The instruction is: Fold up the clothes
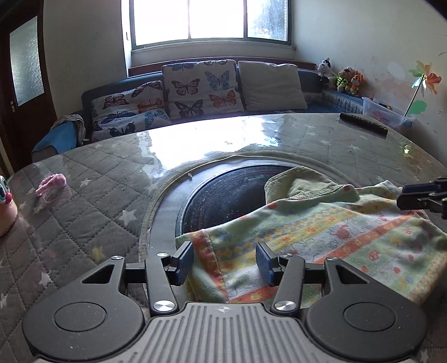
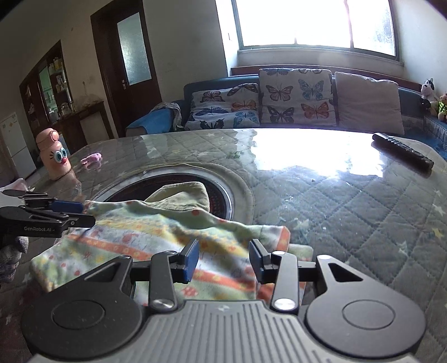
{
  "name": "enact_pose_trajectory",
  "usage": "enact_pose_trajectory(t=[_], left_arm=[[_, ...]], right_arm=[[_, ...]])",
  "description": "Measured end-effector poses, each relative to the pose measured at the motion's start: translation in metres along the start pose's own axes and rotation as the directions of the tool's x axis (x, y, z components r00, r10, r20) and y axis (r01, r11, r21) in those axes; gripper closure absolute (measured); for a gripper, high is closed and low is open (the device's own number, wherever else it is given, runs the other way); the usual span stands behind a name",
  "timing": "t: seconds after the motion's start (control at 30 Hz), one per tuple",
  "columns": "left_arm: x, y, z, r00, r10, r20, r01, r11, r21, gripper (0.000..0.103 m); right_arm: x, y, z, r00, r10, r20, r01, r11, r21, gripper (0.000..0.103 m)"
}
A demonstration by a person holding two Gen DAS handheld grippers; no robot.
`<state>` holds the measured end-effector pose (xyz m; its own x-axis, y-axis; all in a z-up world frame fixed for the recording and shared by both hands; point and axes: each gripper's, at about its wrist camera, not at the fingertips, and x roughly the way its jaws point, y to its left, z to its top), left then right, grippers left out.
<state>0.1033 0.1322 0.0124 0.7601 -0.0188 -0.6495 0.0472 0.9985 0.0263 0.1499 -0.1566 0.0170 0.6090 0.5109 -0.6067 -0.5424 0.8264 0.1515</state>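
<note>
Clothing waits mid-fold on a quilted table (image 1: 92, 201) under a clear glossy cover, a sofa (image 2: 296, 97) and a bright window (image 2: 315, 22) behind. One small patterned garment (image 1: 335, 234) with orange stripes lies partly over a round dark inset (image 1: 229, 192) at the table's centre, a plain green piece (image 2: 181, 195) showing at its far side.

Left gripper (image 1: 225, 262) hovers low over the garment's left end, jaws about half open, blue pads apart with cloth showing between them; the pads do not seem to press on it, so nothing looks held. Right gripper (image 2: 223, 258) sits over the right end near the orange-trimmed edge, jaws a little narrower, again astride cloth without a visible pinch. Each gripper appears at the edge of the other's view, so the pair flank the garment.

Judging by the layout, the step in hand is the approach to the two ends before a lift or fold. Next move calls for each gripper to drop onto an edge, close on a single layer, then carry both ends together so the cloth doubles evenly. Bunched fabric over the inset may make a clean grasp harder.

Readable writing: "GenRobot.AI" on the side of the left gripper, seen from the right camera. A pink cartoon-faced bottle (image 2: 56, 153), a pink scrap (image 1: 51, 184) and a remote (image 2: 402, 152) lie well apart from the work; none shows legible text.
</note>
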Motion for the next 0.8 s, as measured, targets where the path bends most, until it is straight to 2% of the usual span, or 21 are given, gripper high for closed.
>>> enact_pose_trajectory(t=[0.23,0.47,0.57,0.63,0.8], left_arm=[[0.007,0.001,-0.002,1.0,0.007,-0.016,-0.007,1.0,-0.009,0.05],[0.001,0.001,-0.003,1.0,0.013,-0.009,-0.014,1.0,-0.019,0.049],[-0.005,0.0,-0.005,1.0,0.016,-0.002,-0.016,1.0,-0.019,0.039],[-0.009,-0.002,-0.006,1.0,0.019,0.006,-0.019,1.0,-0.019,0.029],[-0.023,-0.007,-0.009,0.999,0.025,0.028,-0.024,1.0,-0.017,0.012]], right_arm=[[0.024,-0.015,0.002,0.999,-0.034,-0.033,0.035,0.999,0.027,0.063],[0.006,-0.009,0.003,0.999,-0.039,-0.003,0.039,0.999,0.019,0.061],[-0.002,-0.003,0.001,1.0,-0.029,0.004,0.029,1.0,0.008,0.048],[-0.006,0.004,-0.001,1.0,-0.023,0.006,0.023,1.0,-0.005,0.044],[-0.014,0.018,-0.011,1.0,-0.01,0.002,0.01,1.0,-0.022,0.036]])
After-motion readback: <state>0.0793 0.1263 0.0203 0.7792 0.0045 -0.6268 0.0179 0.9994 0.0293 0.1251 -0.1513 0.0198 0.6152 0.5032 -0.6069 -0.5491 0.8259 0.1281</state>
